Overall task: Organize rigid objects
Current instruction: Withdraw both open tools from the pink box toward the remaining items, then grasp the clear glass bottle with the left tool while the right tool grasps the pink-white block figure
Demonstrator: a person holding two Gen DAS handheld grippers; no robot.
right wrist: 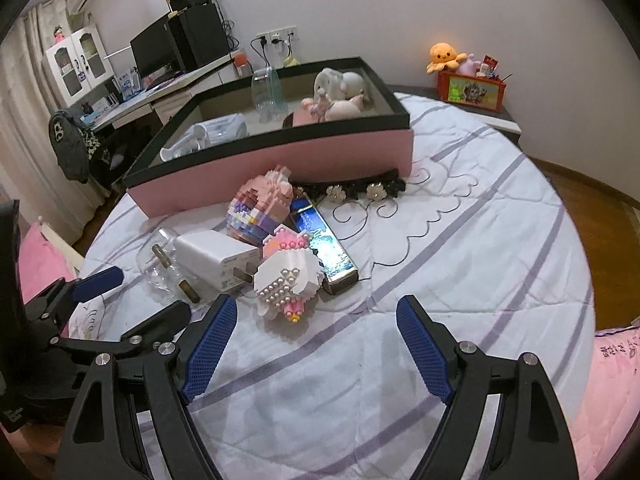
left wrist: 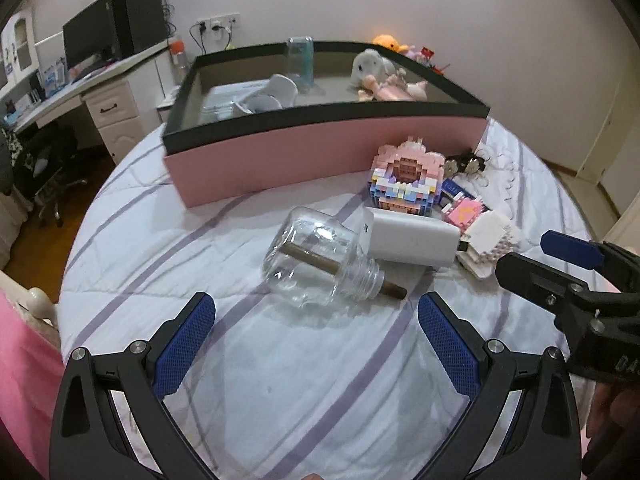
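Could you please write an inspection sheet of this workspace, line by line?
Surface: bed with white, purple-striped quilt.
Job's things: clear jar on its side with brown stick inside; white charger touching it; pastel brick model; white brick model; blue bar; pink box behind them, open.
Clutter: plush toy, clear bottle and white items inside the box; black flowered band.
Grippers: left gripper open, before the jar; right gripper open, before the white model; both empty.
Cables: thin wire curled on the quilt; wall plugs.
Surroundings: desk with monitor; orange plush on a shelf.
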